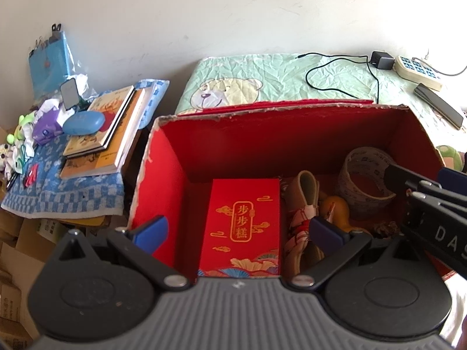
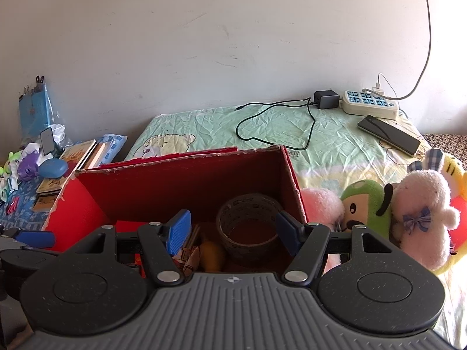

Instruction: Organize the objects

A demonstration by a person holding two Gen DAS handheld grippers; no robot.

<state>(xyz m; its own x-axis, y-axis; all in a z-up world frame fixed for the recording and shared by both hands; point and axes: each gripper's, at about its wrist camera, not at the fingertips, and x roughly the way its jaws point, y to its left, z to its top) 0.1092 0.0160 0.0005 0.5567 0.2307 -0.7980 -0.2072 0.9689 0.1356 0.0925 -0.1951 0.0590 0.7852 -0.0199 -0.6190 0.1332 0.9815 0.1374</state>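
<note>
Red box – red packet, gold print; green bear-print sheet – blue checked towel

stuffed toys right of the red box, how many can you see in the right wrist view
4: a pink toy against the red box, a green toy beside it, a white toy further right, and a yellow toy behind, partly hidden. More may be hidden.

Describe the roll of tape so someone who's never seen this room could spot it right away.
Find the open red cardboard box on the bear-print bed sheet. Look in its far right corner: the roll of tape lies there beside a small orange gourd. It is the only ring-shaped item, pale with small printed lettering and a hollow centre.
</note>
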